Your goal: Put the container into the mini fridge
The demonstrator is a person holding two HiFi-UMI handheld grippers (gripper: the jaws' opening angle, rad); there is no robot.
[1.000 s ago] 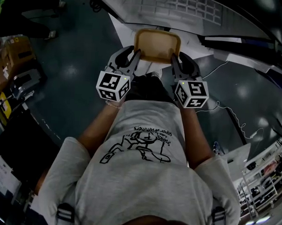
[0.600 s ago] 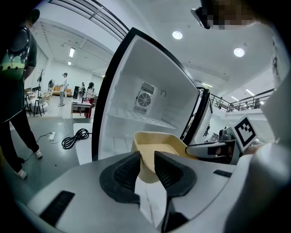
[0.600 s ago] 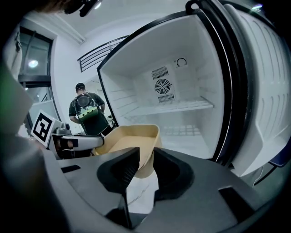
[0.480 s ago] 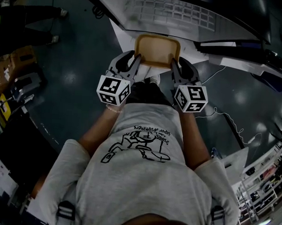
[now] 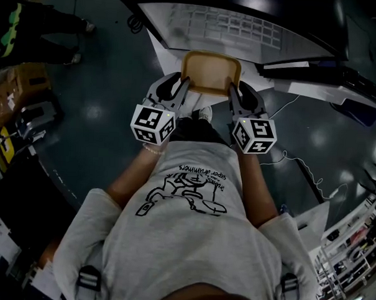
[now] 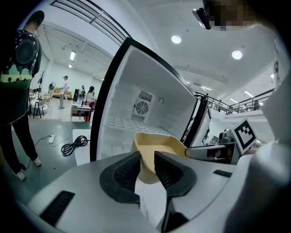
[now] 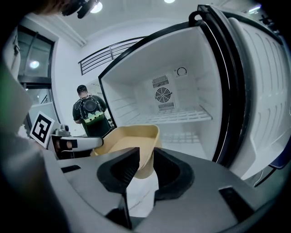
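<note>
A tan, open-topped container [image 5: 211, 71] hangs in the air between my two grippers, just in front of the open mini fridge [image 5: 231, 24]. My left gripper [image 5: 183, 85] is shut on its left wall, and the right gripper [image 5: 233, 90] is shut on its right wall. In the left gripper view the container [image 6: 159, 146] sits pinched at the left gripper [image 6: 146, 164], with the white fridge interior [image 6: 136, 109] behind. From the right gripper view the container [image 7: 129, 139] is clamped by the right gripper [image 7: 146, 164] before the fridge's wire shelf [image 7: 182, 116].
The fridge door [image 7: 259, 91] stands swung open on the right. A person [image 7: 90, 113] in dark clothes stands to the left of the fridge. A black cable [image 6: 75, 145] lies on the floor by the fridge. Boxes [image 5: 23, 83] sit at the left.
Both grippers have lifted the container a little, still gripping it the same way. In the head view the fridge opening now shows larger and closer to the container.
</note>
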